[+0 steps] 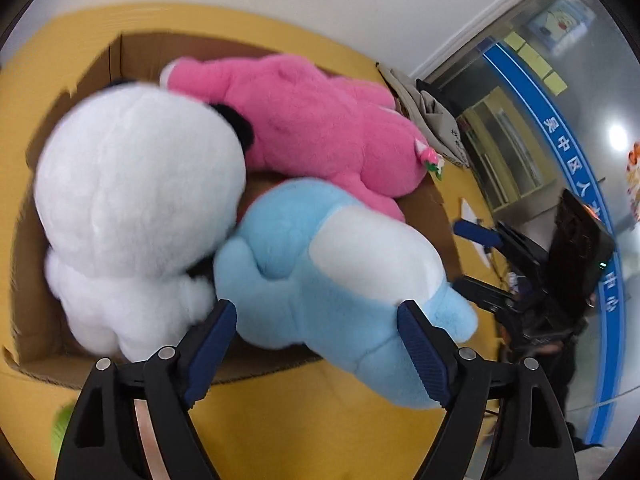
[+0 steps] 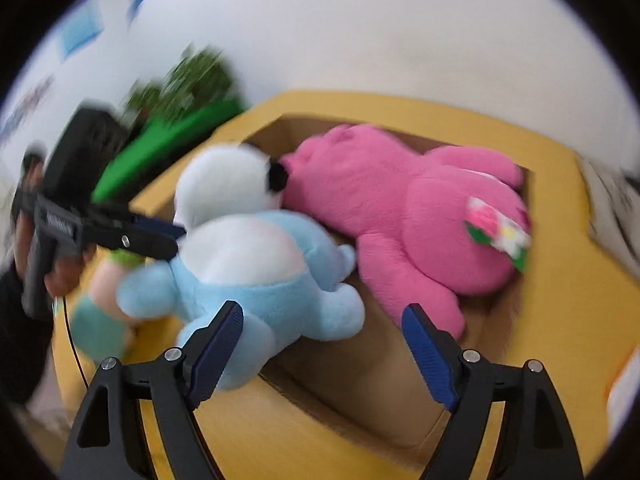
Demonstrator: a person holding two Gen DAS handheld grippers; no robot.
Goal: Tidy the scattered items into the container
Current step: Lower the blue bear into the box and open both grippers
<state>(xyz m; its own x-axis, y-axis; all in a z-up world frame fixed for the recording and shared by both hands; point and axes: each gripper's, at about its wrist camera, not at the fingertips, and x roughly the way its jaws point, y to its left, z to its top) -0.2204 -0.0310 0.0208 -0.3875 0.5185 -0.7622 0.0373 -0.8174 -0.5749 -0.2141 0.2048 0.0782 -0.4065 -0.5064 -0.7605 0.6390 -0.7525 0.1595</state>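
Mostly done: pink plush bear [image 1: 316, 120] and white plush panda [image 1: 136, 208] lie in the brown cardboard box [image 2: 360, 364]; light-blue plush toy [image 1: 340, 276] straddles its near rim. Left hand-held gripper [image 1: 316, 344] and right hand-held gripper [image 2: 322, 350] both gape wide, empty. Small pastel plush [image 2: 106, 304] remains outside on the yellow surface [image 2: 248, 440].

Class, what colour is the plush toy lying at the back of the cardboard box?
Pink plush toy; clearest in the right wrist view.

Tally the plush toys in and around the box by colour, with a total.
Pink plush: 1
White plush: 1
Blue plush: 1
Peach and teal plush, outside the box: 1
Total: 4
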